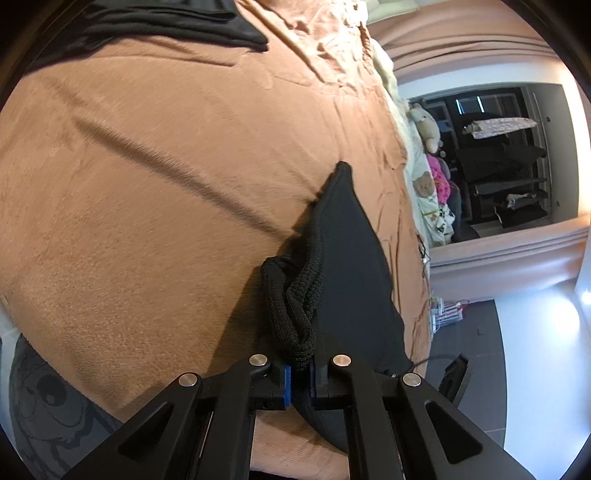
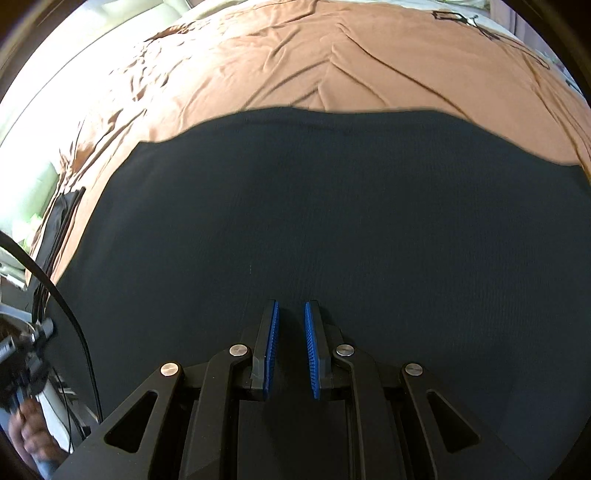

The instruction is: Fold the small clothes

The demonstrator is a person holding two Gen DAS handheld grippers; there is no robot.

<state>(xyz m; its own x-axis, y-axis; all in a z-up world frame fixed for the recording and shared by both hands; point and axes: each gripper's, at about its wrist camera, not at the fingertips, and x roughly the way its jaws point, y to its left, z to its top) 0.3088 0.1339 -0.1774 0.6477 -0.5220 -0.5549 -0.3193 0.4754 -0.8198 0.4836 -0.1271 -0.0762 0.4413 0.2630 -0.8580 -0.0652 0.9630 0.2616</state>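
Note:
A black garment [image 1: 351, 258] lies on the brown bed blanket [image 1: 147, 184], running from a pointed corner down to my left gripper [image 1: 301, 365]. That gripper is shut on the garment's bunched ribbed band [image 1: 295, 302], which sits pinched between the blue pads. In the right wrist view the same kind of black fabric [image 2: 332, 203] lies spread flat and fills most of the picture. My right gripper [image 2: 291, 310] hovers low over it, its blue pads [image 2: 272, 347] a narrow gap apart with nothing visibly pinched between them.
Another black cloth [image 1: 147, 22] lies at the far top left of the bed. The bed's edge runs down the right, with plush toys [image 1: 424, 125], dark shelves [image 1: 509, 158] and grey floor [image 1: 480, 332] beyond. A cable [image 2: 74, 325] and a hand [image 2: 29, 435] show at lower left.

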